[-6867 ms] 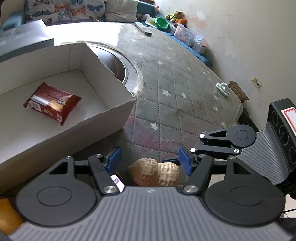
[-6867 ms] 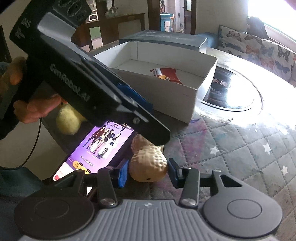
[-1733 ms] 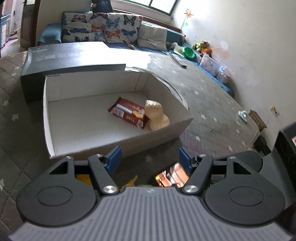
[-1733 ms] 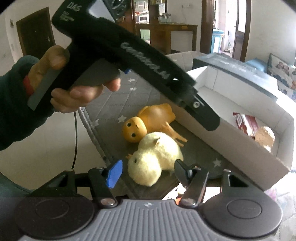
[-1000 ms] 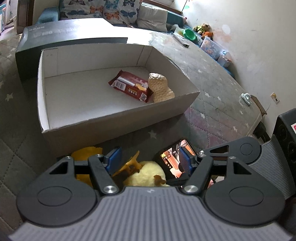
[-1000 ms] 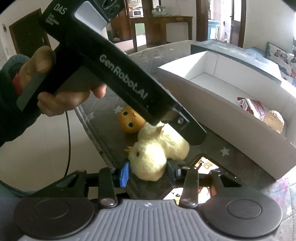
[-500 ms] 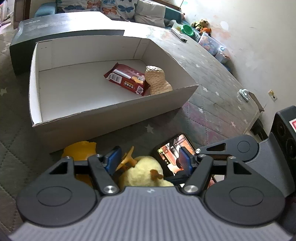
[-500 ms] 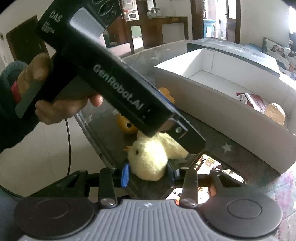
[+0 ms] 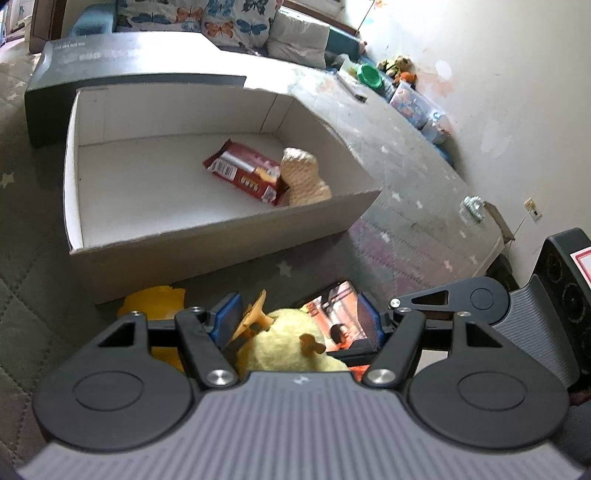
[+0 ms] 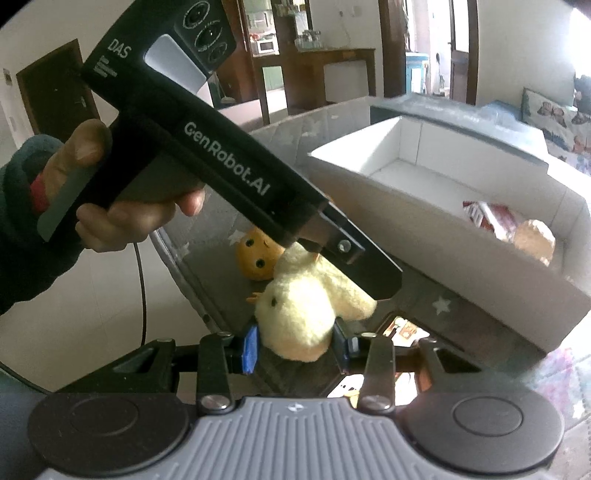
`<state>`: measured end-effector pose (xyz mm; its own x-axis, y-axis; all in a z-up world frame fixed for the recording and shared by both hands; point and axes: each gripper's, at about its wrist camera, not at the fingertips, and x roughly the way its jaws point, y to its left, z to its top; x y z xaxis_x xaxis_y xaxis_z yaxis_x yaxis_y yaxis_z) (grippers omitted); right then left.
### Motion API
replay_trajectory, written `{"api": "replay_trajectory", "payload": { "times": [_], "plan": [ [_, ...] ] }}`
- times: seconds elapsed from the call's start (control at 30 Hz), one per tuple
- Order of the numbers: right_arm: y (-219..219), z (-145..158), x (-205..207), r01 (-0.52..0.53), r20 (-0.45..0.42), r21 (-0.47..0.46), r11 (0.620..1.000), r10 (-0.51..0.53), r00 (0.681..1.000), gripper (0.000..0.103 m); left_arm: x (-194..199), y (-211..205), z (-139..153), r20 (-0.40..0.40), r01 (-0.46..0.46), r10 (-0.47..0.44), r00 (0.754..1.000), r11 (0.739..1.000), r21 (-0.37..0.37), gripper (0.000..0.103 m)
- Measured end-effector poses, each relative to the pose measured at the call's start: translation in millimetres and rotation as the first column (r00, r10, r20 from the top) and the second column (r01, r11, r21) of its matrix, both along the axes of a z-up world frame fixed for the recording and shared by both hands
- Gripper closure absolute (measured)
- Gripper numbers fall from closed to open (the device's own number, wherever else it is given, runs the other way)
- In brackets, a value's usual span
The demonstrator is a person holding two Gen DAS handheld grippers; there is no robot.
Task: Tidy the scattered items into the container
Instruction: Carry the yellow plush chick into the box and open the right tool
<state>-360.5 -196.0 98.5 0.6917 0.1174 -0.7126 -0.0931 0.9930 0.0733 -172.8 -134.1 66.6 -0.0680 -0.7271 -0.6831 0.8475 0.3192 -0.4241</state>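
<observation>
While the yellow chick (image 10: 299,314) lies on the mat at the table's edge, it is squeezed between the blue pads of the right gripper (image 10: 295,345), closed as far as the plush allows. An orange chick (image 10: 258,254) is seen just behind it, at eleven o'clock. The left gripper (image 9: 297,321) is held partly open above the yellow chick, gripping nothing. A lit phone (image 9: 332,314) lies just beside the toy. At twelve o'clock in the left view sits the white box (image 9: 221,243), in which a red snack packet (image 9: 243,177) and a plush peanut (image 9: 303,179) lie touching. A star-patterned mat (image 9: 399,206) covers the table; behind the box, a dark lid (image 9: 122,62) and butterfly cushions (image 9: 207,18) are seen. "GenRobot.AI" and "DAS" are printed on the left gripper's body.
</observation>
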Motion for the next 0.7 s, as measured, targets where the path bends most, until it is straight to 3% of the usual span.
{"api": "replay_trajectory", "payload": {
  "times": [0.4,0.7],
  "plan": [
    [-18,57,4,0.004,0.129,-0.112,0.994,0.01,0.992,0.063,7,-19,65,0.133,-0.012,0.031,0.991,0.99,-0.141,0.036],
    [-56,68,55,0.014,0.131,-0.188,0.982,0.011,0.991,0.063,61,-56,62,0.104,-0.074,0.094,0.99,0.98,-0.186,0.036]
  ]
}}
